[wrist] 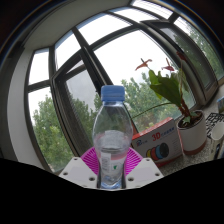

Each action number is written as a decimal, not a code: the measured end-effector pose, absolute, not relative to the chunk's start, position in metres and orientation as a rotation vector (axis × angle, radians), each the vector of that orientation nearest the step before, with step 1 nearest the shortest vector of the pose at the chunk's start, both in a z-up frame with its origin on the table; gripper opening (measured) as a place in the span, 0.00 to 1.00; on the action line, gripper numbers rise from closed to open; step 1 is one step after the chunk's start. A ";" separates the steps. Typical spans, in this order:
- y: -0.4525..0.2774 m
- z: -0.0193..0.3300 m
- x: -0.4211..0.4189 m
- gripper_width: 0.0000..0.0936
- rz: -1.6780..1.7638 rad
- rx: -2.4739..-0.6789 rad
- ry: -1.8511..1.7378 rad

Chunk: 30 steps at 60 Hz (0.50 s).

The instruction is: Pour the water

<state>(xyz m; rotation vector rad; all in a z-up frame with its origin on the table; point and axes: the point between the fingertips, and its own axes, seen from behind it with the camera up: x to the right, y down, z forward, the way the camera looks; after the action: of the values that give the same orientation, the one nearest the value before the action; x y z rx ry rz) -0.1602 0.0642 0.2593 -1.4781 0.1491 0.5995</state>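
Note:
A clear plastic water bottle [112, 135] with a blue cap stands upright between my fingers, partly filled with water. My gripper [111, 165] is shut on the bottle, the magenta pads [91, 160] pressing its lower body from both sides. The bottle appears lifted, with a bay window behind it. No cup or other vessel is in view.
A large bay window [100, 60] with dark frames fills the background, trees outside. A potted green plant [180, 105] in a white pot stands to the right on the sill, with a red-and-white box [157, 138] beside it.

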 end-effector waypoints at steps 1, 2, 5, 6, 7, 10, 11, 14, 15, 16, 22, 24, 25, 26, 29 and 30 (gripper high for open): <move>0.059 0.269 -0.159 0.29 0.656 -1.457 0.172; 0.055 0.278 -0.158 0.29 0.714 -1.436 0.198; 0.041 0.303 -0.151 0.29 0.900 -1.371 0.285; 0.034 0.313 -0.152 0.29 0.957 -1.347 0.319; 0.034 0.319 -0.148 0.29 1.022 -1.319 0.352; 0.027 0.337 -0.131 0.29 1.210 -1.232 0.454; 0.025 0.342 -0.125 0.29 1.271 -1.201 0.485; 0.021 0.351 -0.102 0.29 1.436 -1.104 0.584; 0.015 0.353 -0.097 0.29 1.479 -1.076 0.623; 0.016 0.353 -0.090 0.29 1.531 -1.045 0.657; 0.022 0.343 -0.034 0.29 1.801 -0.827 0.889; 0.024 0.338 -0.017 0.29 1.854 -0.761 0.966; 0.027 0.333 -0.008 0.29 1.878 -0.731 1.000; 0.030 0.328 0.000 0.29 1.897 -0.706 1.033; 0.038 0.312 0.019 0.29 1.930 -0.654 1.113; 0.040 0.307 0.025 0.29 1.938 -0.640 1.139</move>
<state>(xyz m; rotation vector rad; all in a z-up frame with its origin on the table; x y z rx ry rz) 0.0253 0.0400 0.3065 -0.6397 1.1387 1.9376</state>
